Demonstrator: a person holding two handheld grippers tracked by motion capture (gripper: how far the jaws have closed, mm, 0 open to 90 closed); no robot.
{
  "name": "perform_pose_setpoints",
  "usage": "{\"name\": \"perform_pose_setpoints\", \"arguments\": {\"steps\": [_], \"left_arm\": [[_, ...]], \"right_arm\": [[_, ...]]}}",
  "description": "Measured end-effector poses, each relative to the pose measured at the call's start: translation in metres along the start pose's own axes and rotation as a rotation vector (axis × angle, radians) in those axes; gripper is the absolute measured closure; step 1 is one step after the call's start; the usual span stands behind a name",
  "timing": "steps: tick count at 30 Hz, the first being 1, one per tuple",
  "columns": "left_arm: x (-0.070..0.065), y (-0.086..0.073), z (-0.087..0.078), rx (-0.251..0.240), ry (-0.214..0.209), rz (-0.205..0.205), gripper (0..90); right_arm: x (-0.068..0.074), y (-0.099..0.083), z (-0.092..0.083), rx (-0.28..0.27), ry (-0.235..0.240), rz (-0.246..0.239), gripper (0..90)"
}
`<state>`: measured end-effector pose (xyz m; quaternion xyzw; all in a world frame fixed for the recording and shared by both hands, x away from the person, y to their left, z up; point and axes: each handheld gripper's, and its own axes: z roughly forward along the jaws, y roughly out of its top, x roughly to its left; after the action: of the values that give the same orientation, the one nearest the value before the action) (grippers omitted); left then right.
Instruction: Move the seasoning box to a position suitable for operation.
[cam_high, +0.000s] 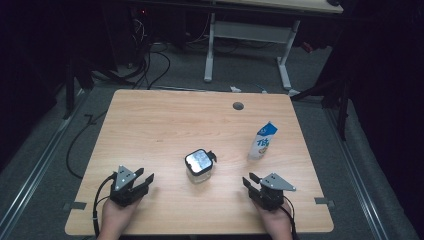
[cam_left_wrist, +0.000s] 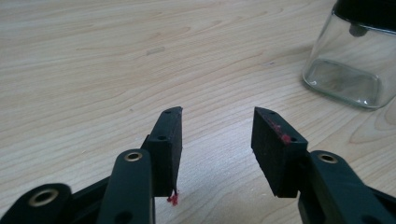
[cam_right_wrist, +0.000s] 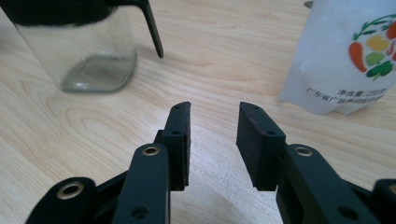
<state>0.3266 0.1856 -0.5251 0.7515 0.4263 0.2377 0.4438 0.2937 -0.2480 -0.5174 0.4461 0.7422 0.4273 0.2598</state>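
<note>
We locate the glass jar (cam_high: 199, 166) near the middle of the table (cam_high: 150, 125), standing upright with its black lid on — it sits between the two grippers and slightly farther from the person than both. The white pouch (cam_high: 262, 141) stands upright to the right of the jar and farther back, well apart from it.

From the left gripper (cam_high: 141, 180) the jar lies to the right and a little farther off; in the left gripper view it appears at the upper right (cam_left_wrist: 352, 56). From the right gripper (cam_high: 250, 181) the jar lies to the left, the pouch ahead and slightly right; the right gripper view shows the jar (cam_right_wrist: 88, 51) at upper left and the pouch (cam_right_wrist: 350, 60) at upper right. We judge the right gripper nearer the pouch, and both about equally near the jar.

Both grippers rest low at the near edge, jaws parted about halfway — nothing between the pads (cam_left_wrist: 170, 149), nothing touched.
</note>
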Motion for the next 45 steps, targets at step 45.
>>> {"name": "perform_pose_setpoints", "arguments": {"steps": [45], "left_arm": [[-0.027, 0.035, 0.054, -0.024, -0.141, -0.026, 80.3]], "right_arm": [[0.009, 0.001, 0.002, 0.011, 0.028, -0.026, 64.7]]}}
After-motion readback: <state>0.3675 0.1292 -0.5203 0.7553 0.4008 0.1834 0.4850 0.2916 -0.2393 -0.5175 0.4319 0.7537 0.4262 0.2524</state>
